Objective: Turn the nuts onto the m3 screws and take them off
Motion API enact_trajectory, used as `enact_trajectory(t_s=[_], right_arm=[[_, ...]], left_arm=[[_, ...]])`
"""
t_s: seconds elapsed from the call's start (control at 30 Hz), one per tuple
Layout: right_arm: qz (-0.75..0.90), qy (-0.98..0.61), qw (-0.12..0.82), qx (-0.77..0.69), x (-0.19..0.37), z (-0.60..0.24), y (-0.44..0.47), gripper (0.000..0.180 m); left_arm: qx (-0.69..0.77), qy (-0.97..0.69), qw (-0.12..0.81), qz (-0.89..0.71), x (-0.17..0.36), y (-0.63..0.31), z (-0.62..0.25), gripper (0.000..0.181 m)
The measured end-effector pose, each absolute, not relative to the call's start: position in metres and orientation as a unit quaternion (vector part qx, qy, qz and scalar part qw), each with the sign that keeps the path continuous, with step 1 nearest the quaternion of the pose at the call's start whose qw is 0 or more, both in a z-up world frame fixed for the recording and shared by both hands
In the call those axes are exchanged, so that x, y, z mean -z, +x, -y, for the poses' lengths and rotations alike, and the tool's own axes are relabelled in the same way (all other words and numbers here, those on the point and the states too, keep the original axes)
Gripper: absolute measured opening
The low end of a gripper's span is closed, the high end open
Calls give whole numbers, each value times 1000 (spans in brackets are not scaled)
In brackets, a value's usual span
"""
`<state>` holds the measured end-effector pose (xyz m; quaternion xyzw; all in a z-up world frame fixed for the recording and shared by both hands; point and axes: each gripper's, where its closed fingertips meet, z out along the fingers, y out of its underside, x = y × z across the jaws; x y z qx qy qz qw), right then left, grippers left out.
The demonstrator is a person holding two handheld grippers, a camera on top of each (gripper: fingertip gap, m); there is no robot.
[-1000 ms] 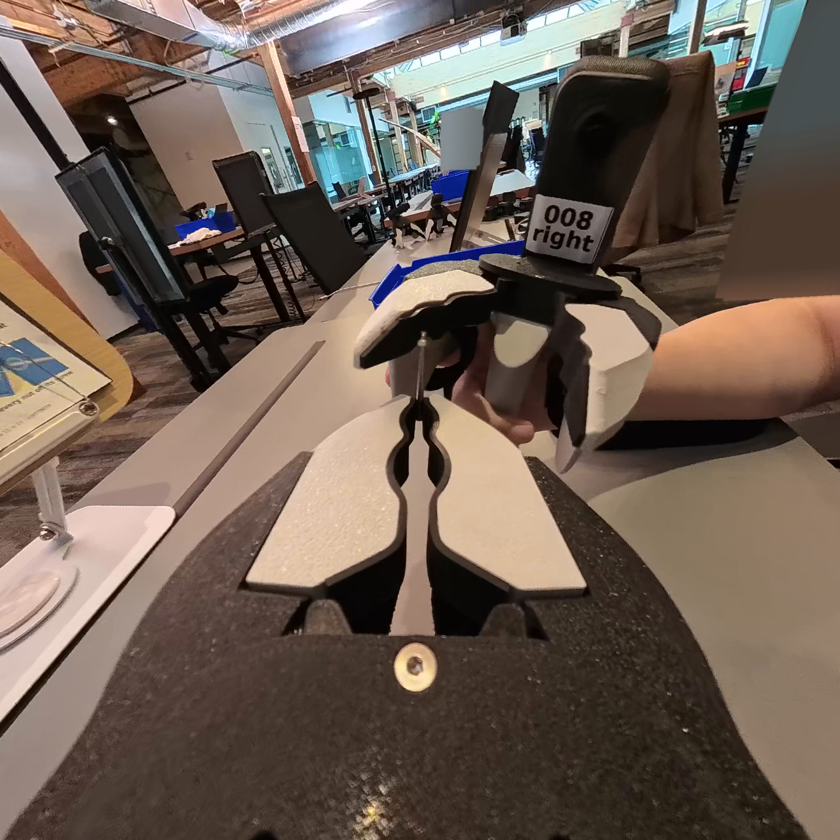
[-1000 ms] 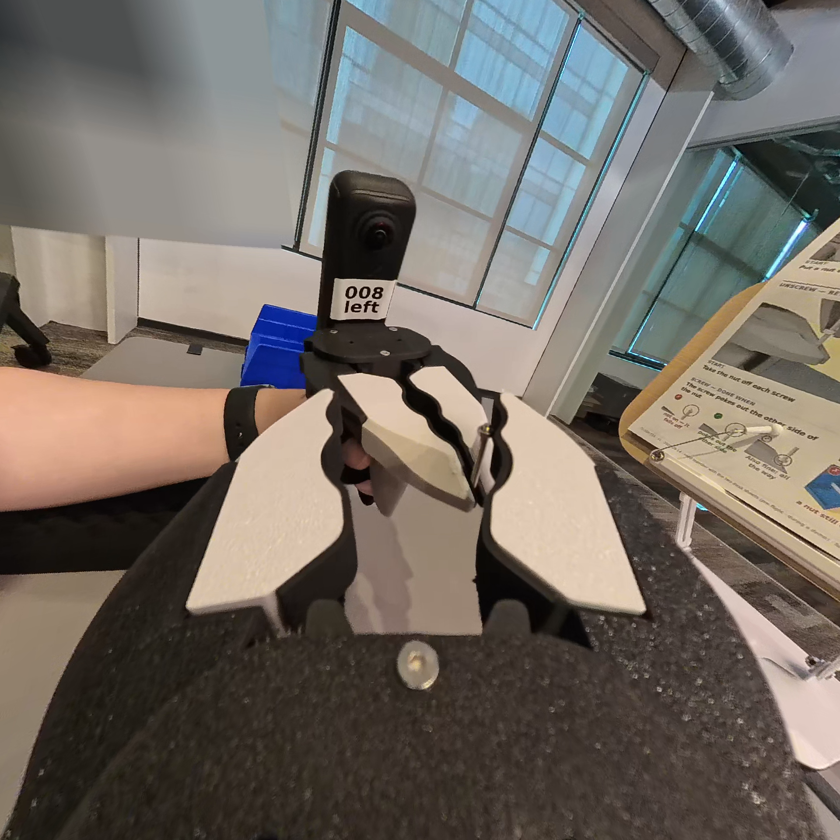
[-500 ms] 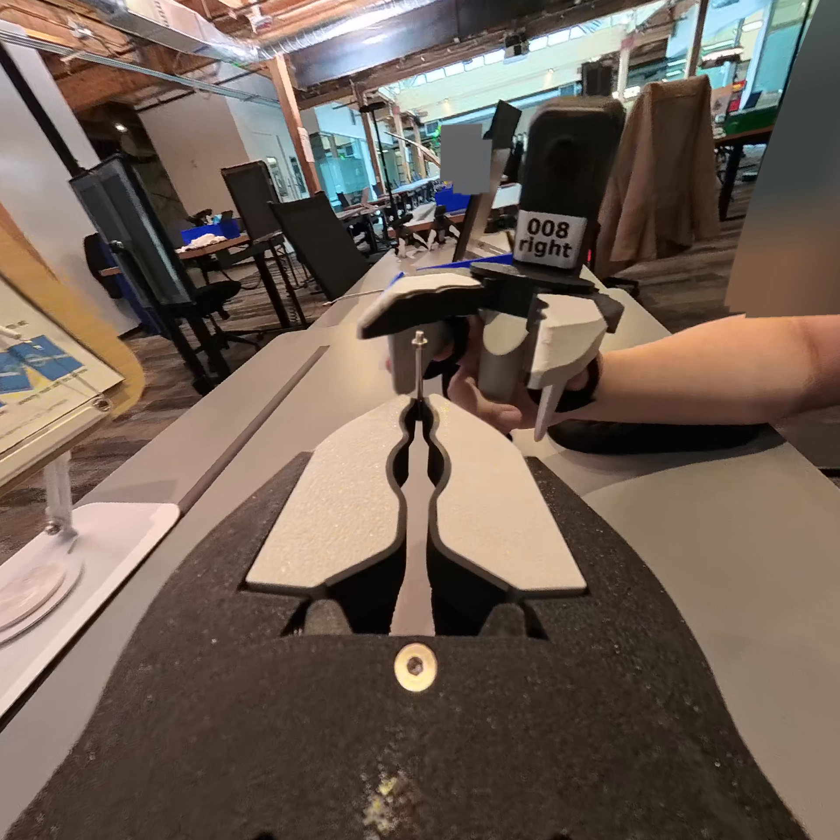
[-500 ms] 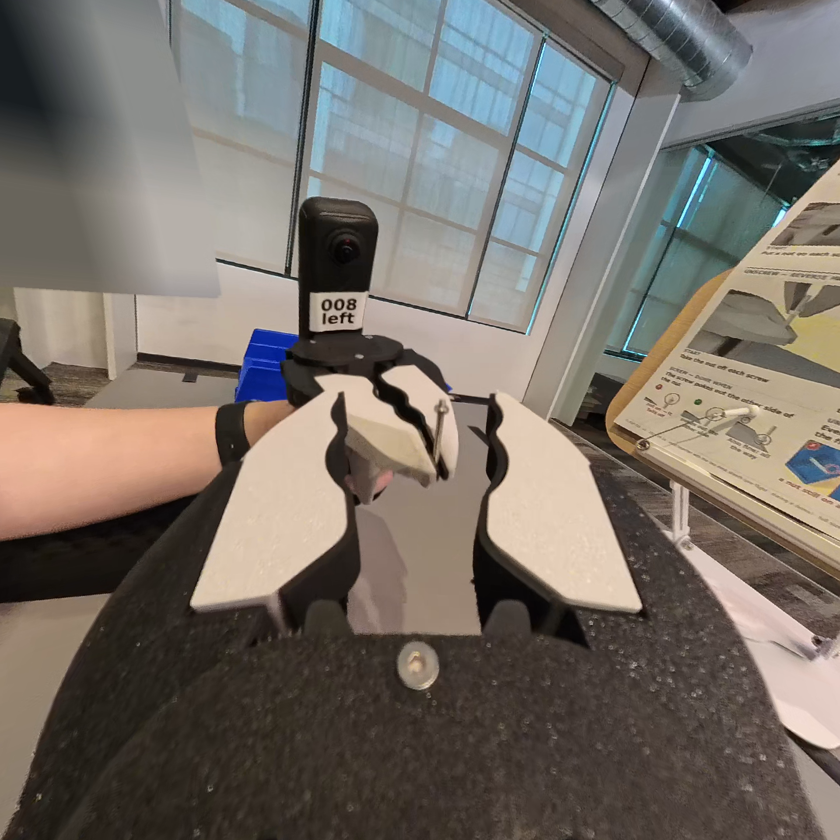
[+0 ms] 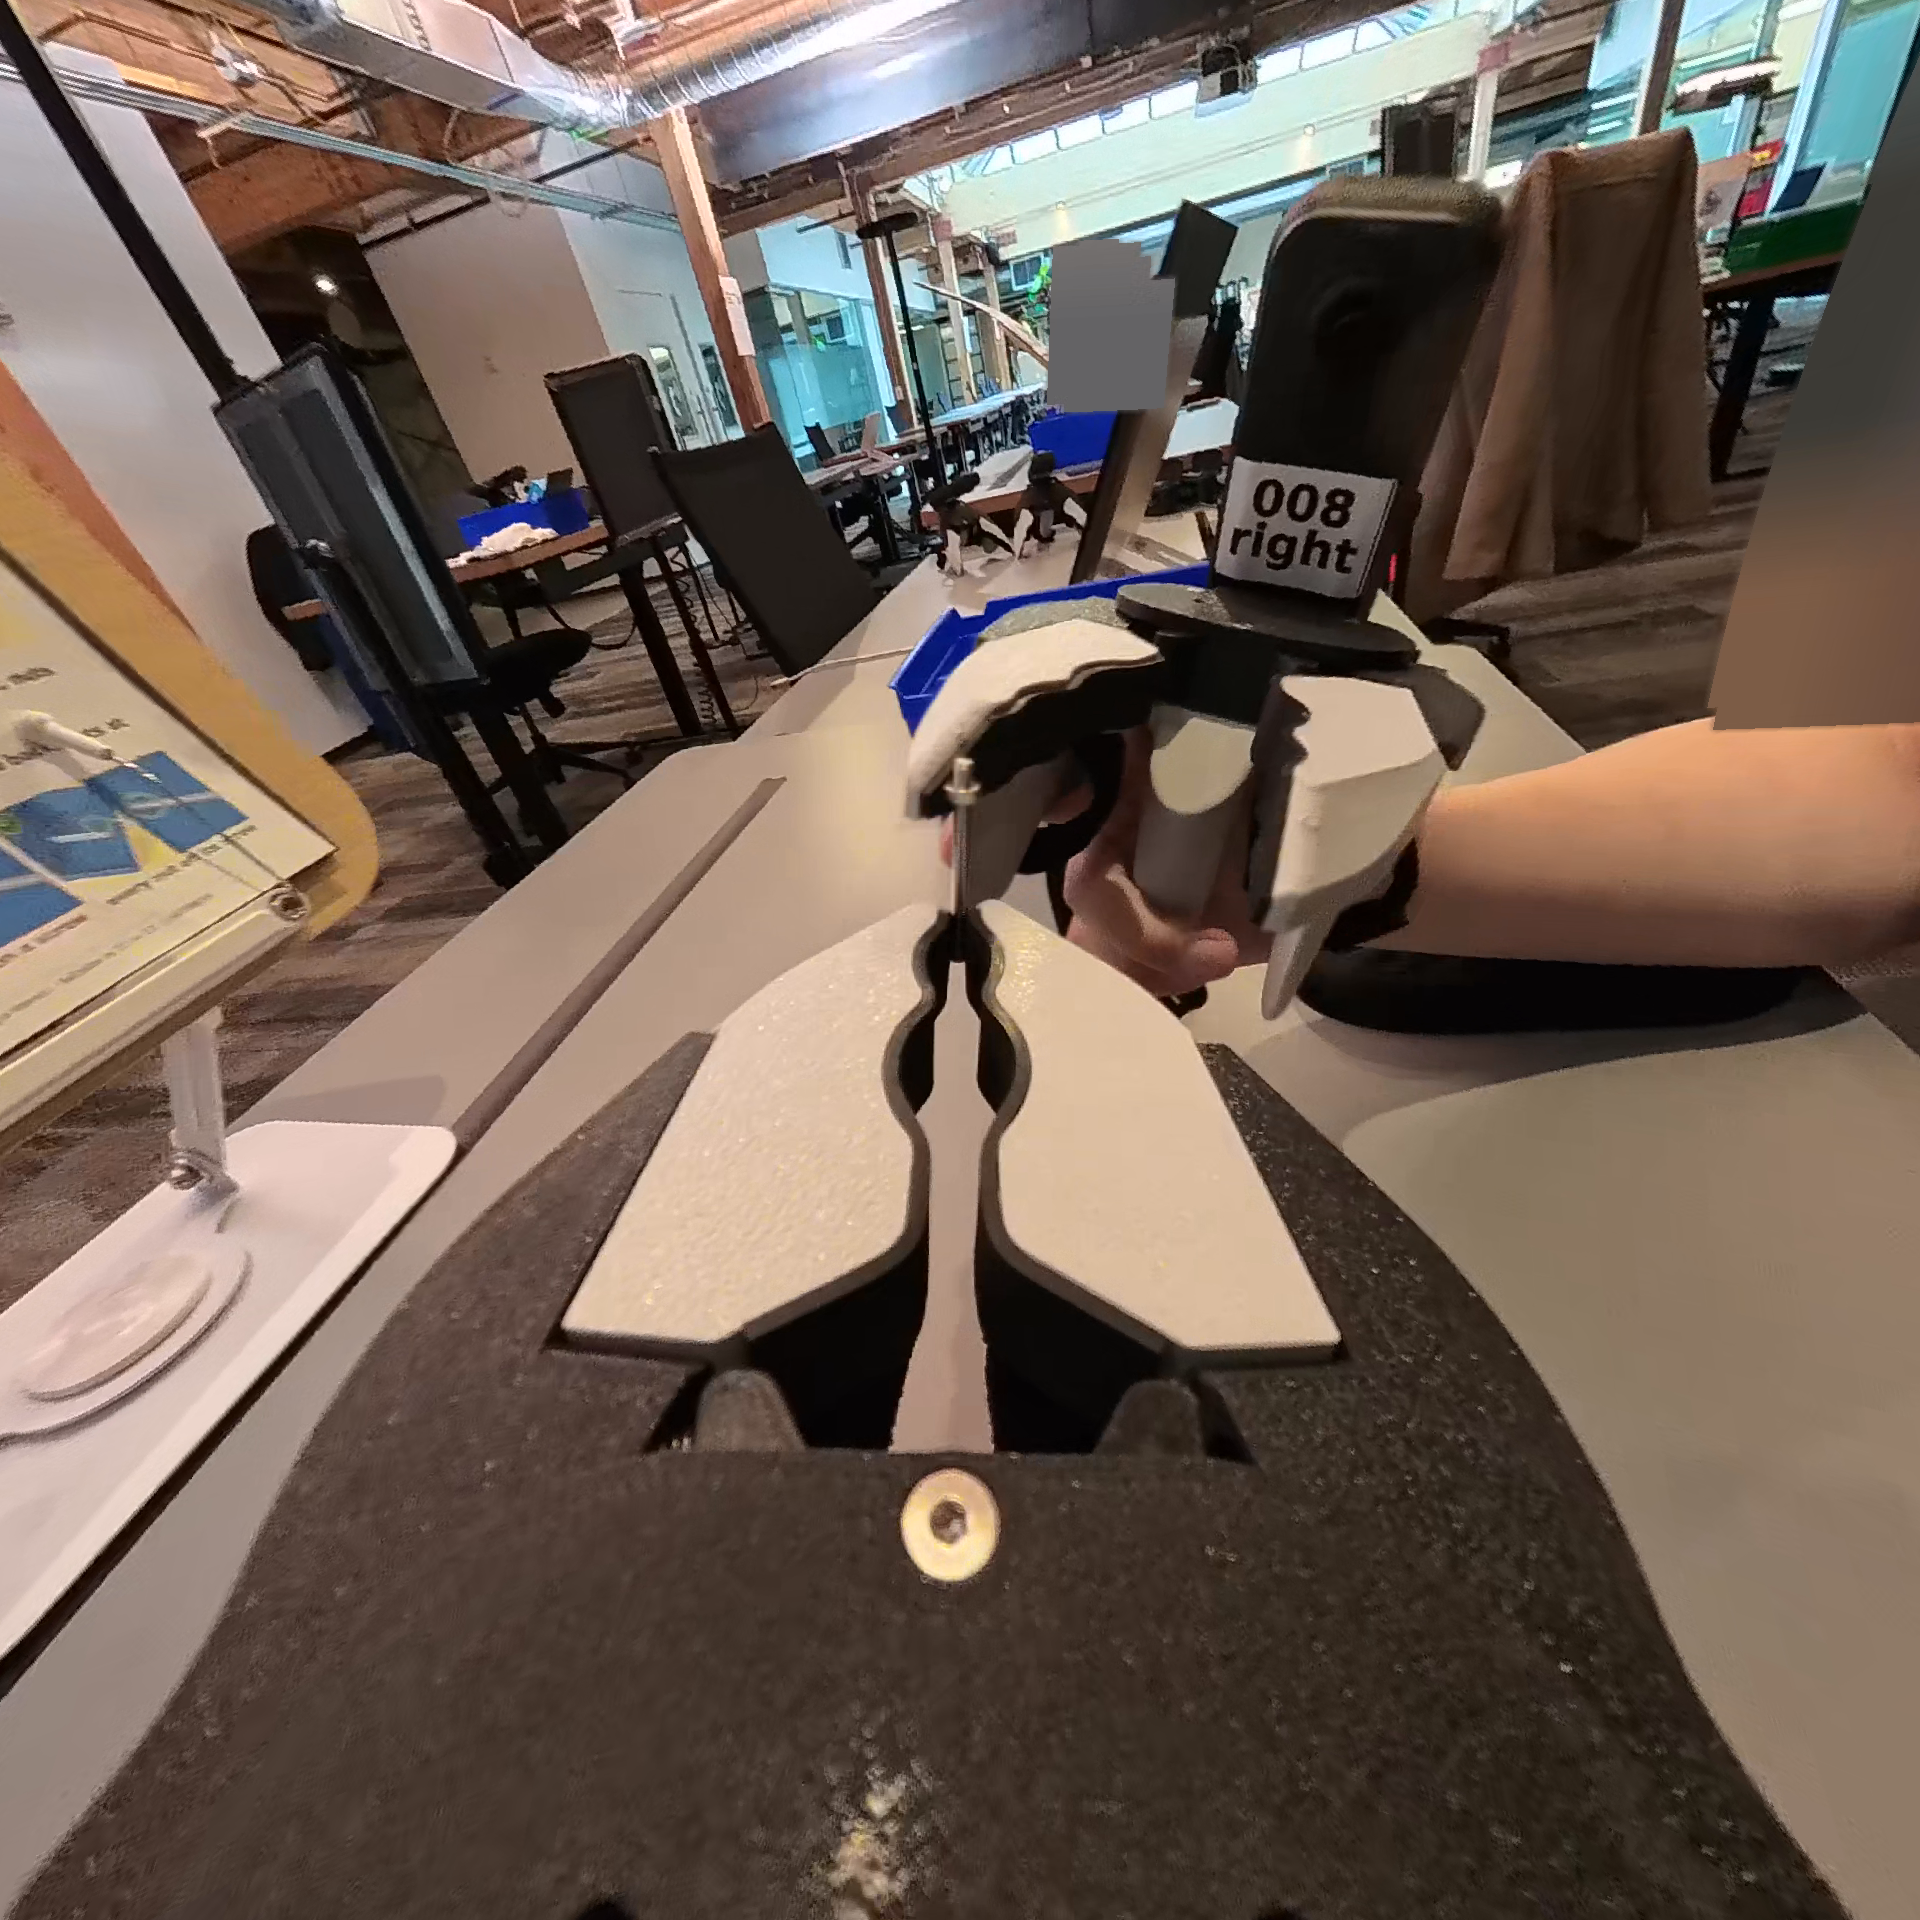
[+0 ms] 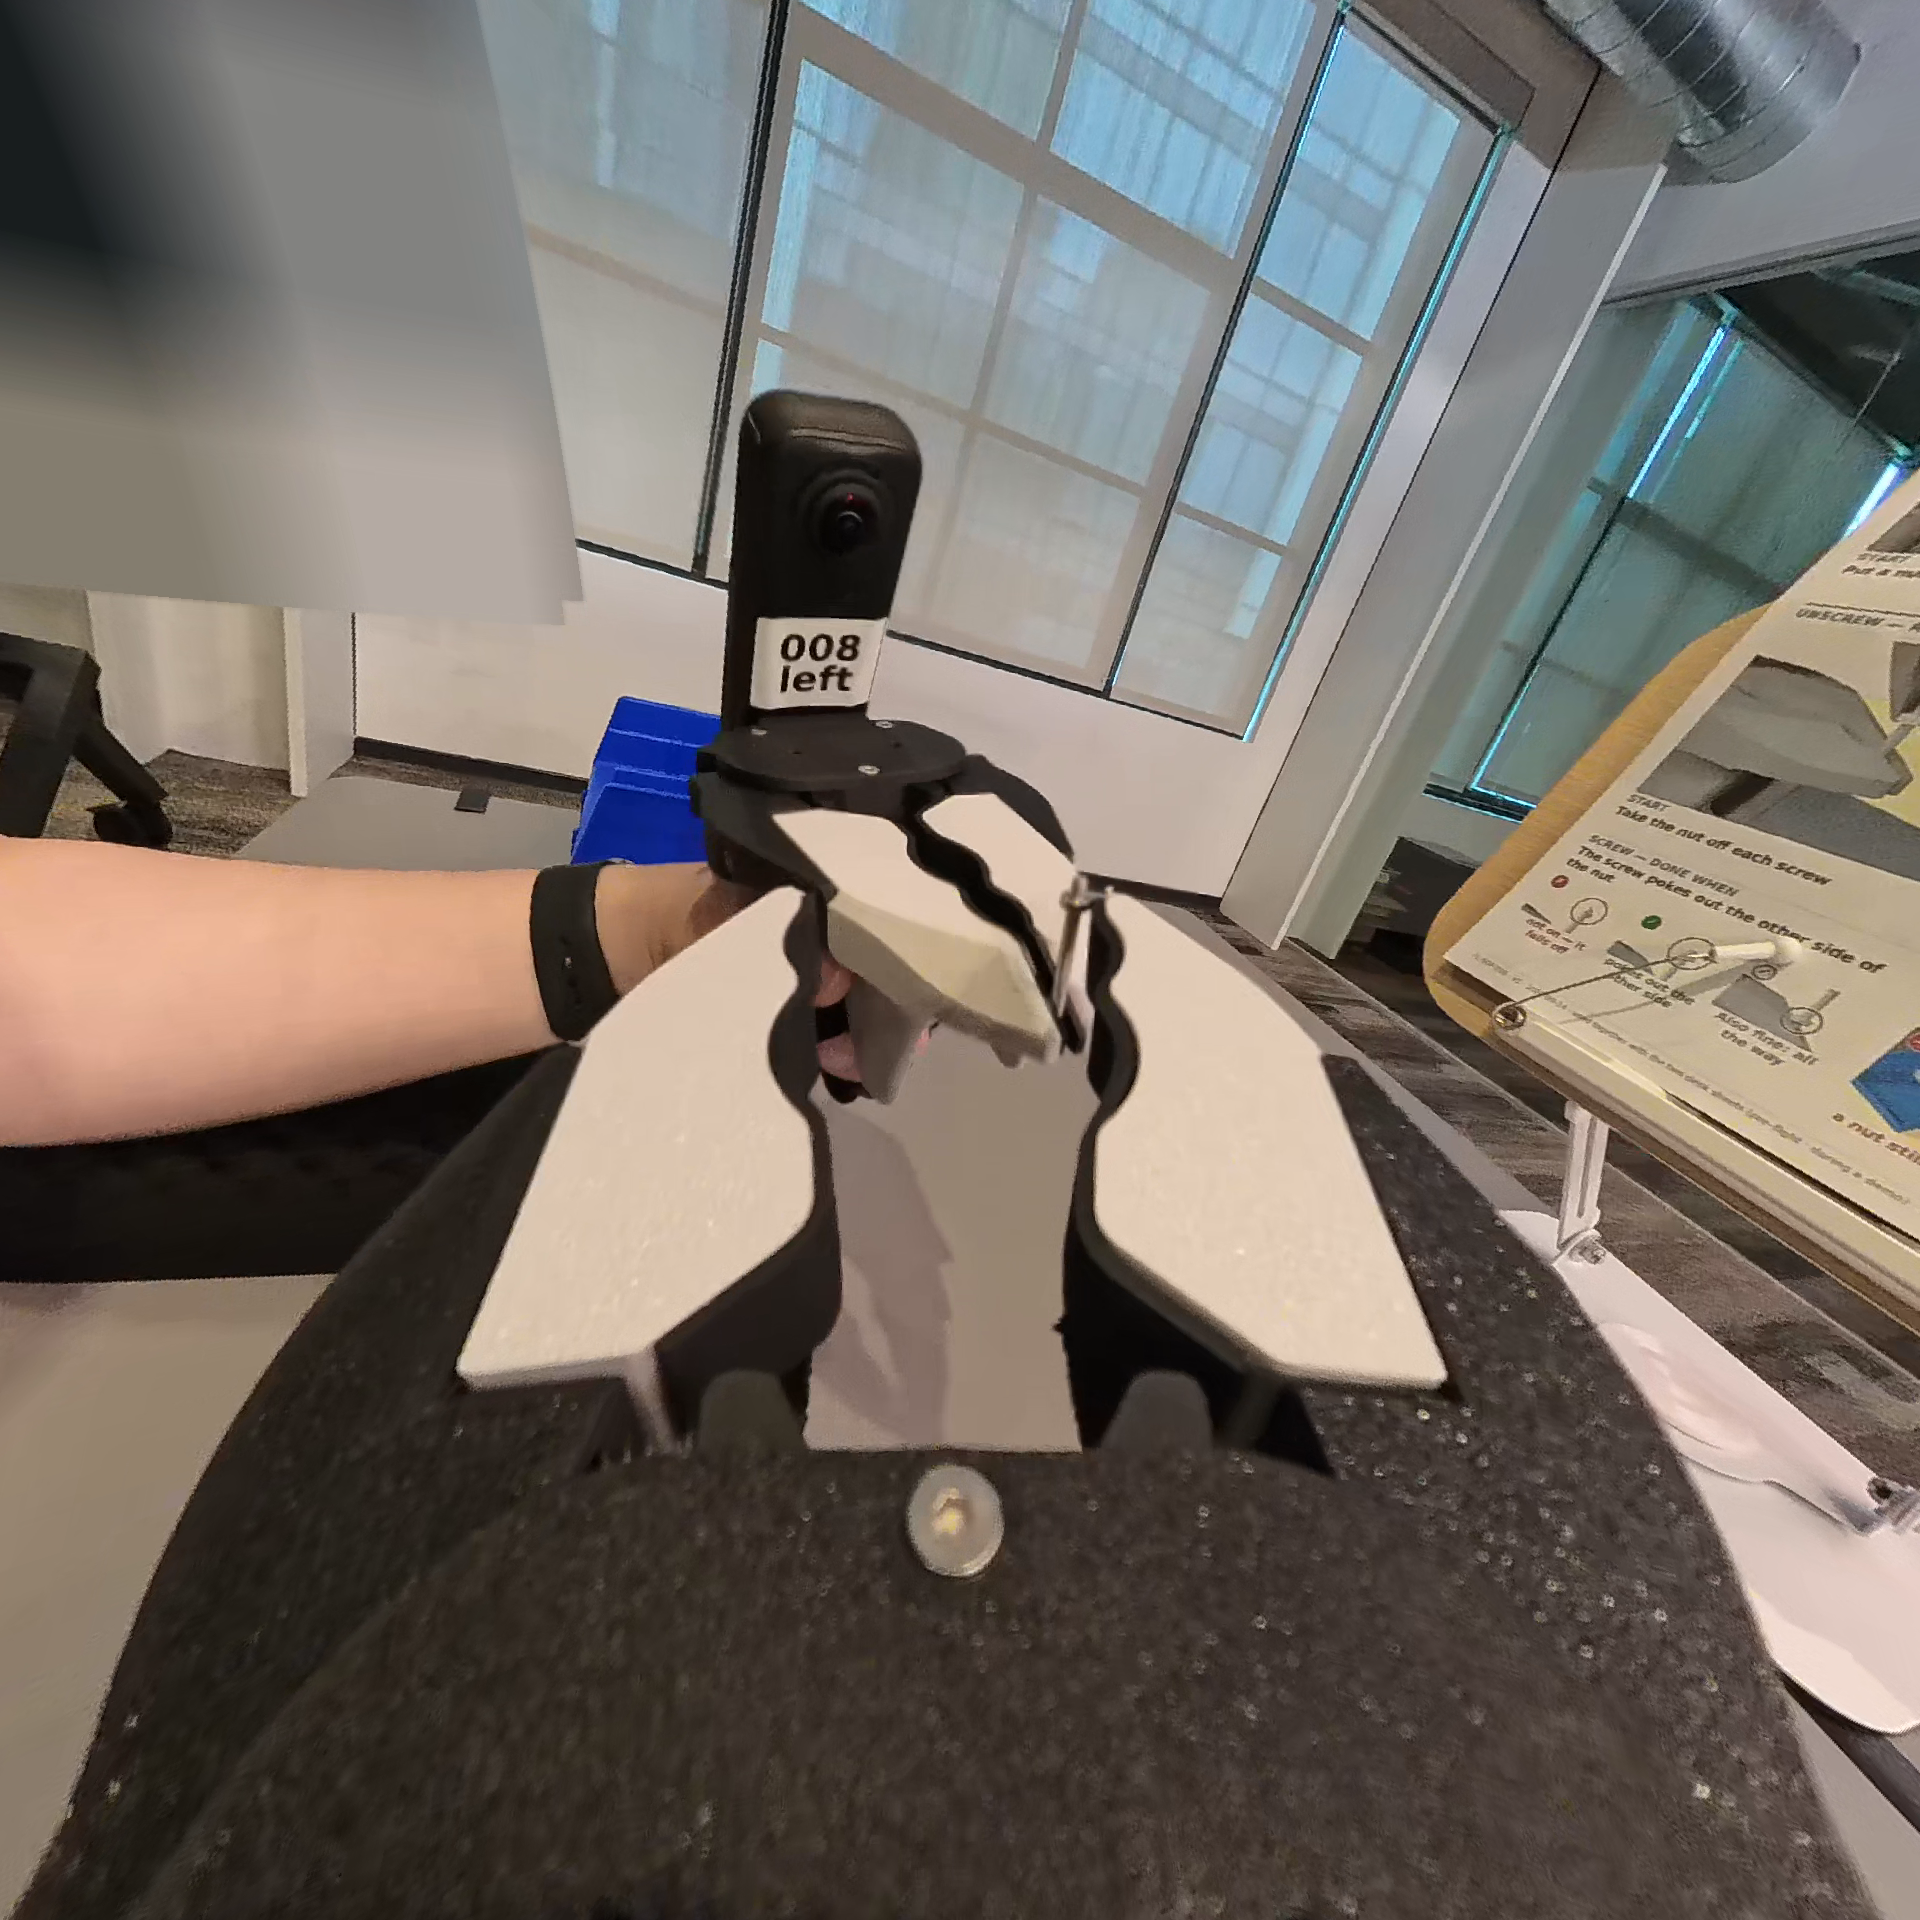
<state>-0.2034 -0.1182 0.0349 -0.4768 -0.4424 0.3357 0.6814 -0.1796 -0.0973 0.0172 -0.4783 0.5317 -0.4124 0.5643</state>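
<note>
I am holding the thin, bright steel M3 screw [image 5: 963, 847] upright in my left gripper [image 5: 964, 925], whose jaws are pinching its lower end right at their tips while the small cylindrical head is standing clear above. I cannot tell whether a nut is sitting on the shaft. The left gripper's fingers [image 5: 790, 1132] are showing as flat, grainy white plates with wavy black rubber edges, set in a rough black foam-like body. My right gripper [image 6: 951, 977] is facing it with its jaws standing wide apart; its right finger [image 6: 1216, 1132] is sitting just beside the screw, and whether they are touching I cannot tell. Each gripper is carrying a smooth black rounded camera [image 6: 826, 551] with a white label on its stem. Both of my forearms are hovering over the matte grey worktop [image 5: 1621, 1226]. A glossy blue plastic bin [image 6: 639, 779] is standing farther back, and a tilted wooden instruction board [image 6: 1683, 997] on a white stand is sitting at the worktop's side.
</note>
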Motion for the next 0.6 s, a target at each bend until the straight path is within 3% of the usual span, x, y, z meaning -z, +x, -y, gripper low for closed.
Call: enact_trajectory(t_s=[0.07, 0.27, 0.6], right_arm=[[446, -475, 680, -335, -35, 118, -201, 43], [426, -481, 690, -332, -37, 113, -200, 56], [452, -476, 680, -328, -30, 121, -213, 57]], left_arm=[[414, -481, 570, -522, -20, -185, 93, 2], [427, -473, 553, -536, -17, -179, 102, 2], [412, -470, 545, -558, -9, -168, 108, 2]])
